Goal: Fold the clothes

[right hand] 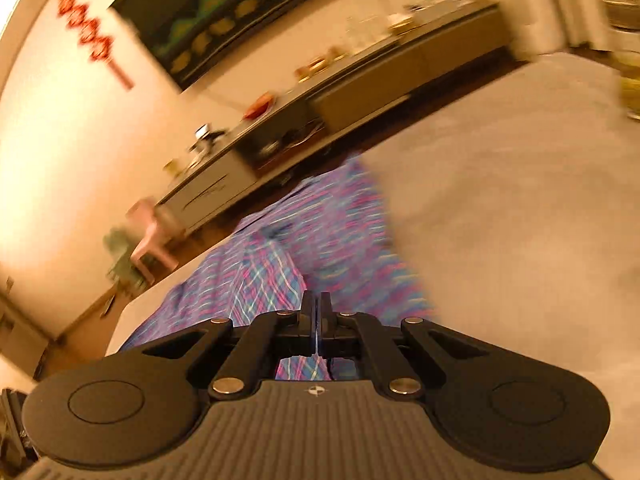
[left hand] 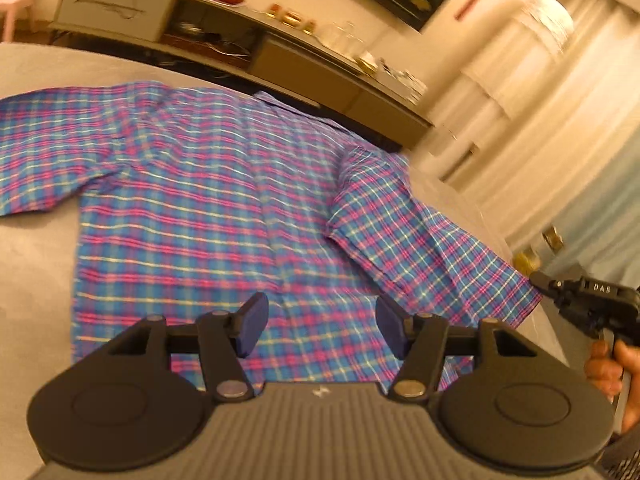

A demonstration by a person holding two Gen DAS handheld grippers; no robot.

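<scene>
Left claw (left hand: 320,328) apart over plaid shirt (left hand: 200,200); right claw (right hand: 316,320) clamps it; grey bed (right hand: 500,220).

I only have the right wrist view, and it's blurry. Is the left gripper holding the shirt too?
Observer: No. The left gripper is open above the shirt.
Operator: How does the shirt lie?
Observer: Spread flat on the grey surface, with the sleeve at the right gripper folded over the body.
Operator: And the other sleeve?
Observer: It lies out to the side, unfolded.
</scene>
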